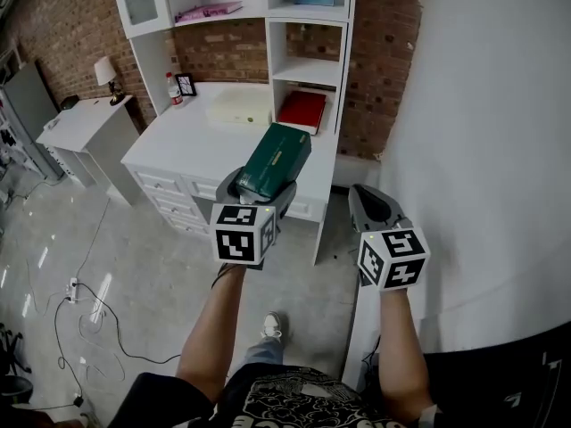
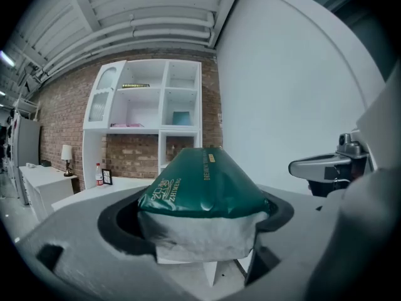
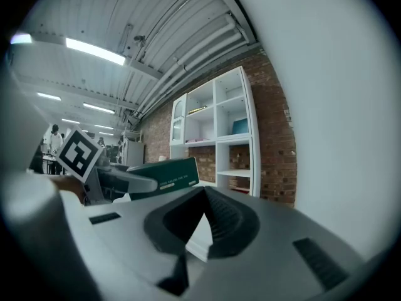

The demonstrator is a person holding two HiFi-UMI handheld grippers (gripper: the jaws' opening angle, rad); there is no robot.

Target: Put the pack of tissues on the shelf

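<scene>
Left hand-held gripper [image 1: 260, 188] clamping tissues [image 1: 278, 157] by near end, holding them well short of shelf [image 1: 305, 72], long axis pointing ahead toward it; right hand-held gripper [image 1: 361, 199] hovering alongside, closed, empty.

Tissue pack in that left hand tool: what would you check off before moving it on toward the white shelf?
1. The left tool clamps the pack of tissues from both sides: ok.
2. Grip firm enough for the carry: cannot tell.
3. The right tool is empty, jaws together, off to the side: ok.
4. Free spot on the shelf: ok, the compartment above the red item looks bare.
5. Way over the desk to the shelf is unobstructed: ok.
</scene>
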